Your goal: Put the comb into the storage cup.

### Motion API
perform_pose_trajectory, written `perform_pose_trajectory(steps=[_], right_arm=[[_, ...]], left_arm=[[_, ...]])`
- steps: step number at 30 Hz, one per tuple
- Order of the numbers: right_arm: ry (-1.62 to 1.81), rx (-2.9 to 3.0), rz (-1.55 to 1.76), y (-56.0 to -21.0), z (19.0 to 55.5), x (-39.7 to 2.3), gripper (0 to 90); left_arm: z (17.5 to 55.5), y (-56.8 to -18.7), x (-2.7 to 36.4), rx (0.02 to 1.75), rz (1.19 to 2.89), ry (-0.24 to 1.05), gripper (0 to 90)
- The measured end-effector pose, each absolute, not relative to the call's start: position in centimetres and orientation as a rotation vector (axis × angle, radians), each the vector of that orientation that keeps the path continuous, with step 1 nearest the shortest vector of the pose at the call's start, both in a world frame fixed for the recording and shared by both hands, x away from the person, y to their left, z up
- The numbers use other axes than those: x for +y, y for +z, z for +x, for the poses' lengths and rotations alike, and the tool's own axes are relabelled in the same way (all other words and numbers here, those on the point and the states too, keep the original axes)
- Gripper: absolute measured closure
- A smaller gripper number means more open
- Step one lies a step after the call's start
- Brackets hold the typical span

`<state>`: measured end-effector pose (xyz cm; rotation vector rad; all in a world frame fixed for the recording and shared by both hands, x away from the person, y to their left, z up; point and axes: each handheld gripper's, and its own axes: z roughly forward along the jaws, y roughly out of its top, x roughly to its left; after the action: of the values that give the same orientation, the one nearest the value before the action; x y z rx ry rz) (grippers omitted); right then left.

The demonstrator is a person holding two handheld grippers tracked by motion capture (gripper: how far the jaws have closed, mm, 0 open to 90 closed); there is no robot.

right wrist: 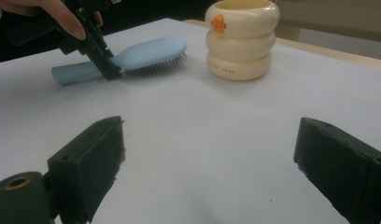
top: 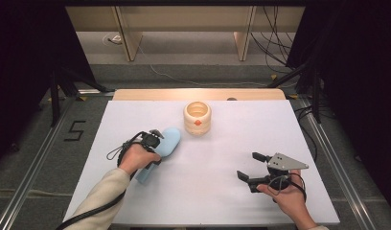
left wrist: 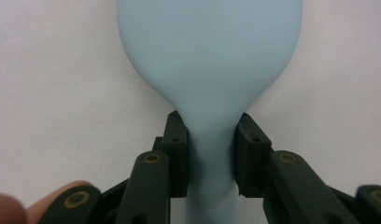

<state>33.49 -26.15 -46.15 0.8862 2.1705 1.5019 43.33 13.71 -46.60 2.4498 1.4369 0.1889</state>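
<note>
Two grippers, one brush

High view: left gripper (top: 153, 139) over blue hairbrush (top: 168, 141), near cream cup (top: 197, 117) on white table (top: 222, 158).
Left gripper view: pads pinch the brush neck.
Right gripper view: right gripper (right wrist: 207, 158) spread wide, nothing between.

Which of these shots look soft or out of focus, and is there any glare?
High view: sharp, with a bright glare patch on the table behind the cup. Left gripper view: hairbrush slightly soft, a fingertip blurred at the lower left. Right gripper view: its own near jaws are blurred.
</note>
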Motion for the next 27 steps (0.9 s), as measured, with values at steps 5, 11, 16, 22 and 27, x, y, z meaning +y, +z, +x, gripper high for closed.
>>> perform_pose_trajectory(steps=[5,11,16,22,27], right_arm=[[1.501,2.171,0.888,-46.15,33.49,-26.16,9.7],[1.501,2.172,0.888,-46.15,33.48,-26.17,9.7],[1.502,2.172,0.891,-46.15,33.48,-26.17,9.7],[1.503,2.170,0.889,-46.12,33.47,-26.19,9.8],[1.504,2.170,0.889,-46.10,33.45,-26.18,9.7]], left_arm=[[43.25,-46.65,13.83,1.428,2.440,0.188,69.2],[43.14,-46.65,13.88,1.403,2.450,0.196,69.3],[43.07,-46.64,13.87,1.398,2.448,0.201,69.3],[42.81,-46.25,14.11,1.378,2.435,0.225,69.3],[42.50,-45.89,14.17,1.350,2.428,0.244,69.3]])
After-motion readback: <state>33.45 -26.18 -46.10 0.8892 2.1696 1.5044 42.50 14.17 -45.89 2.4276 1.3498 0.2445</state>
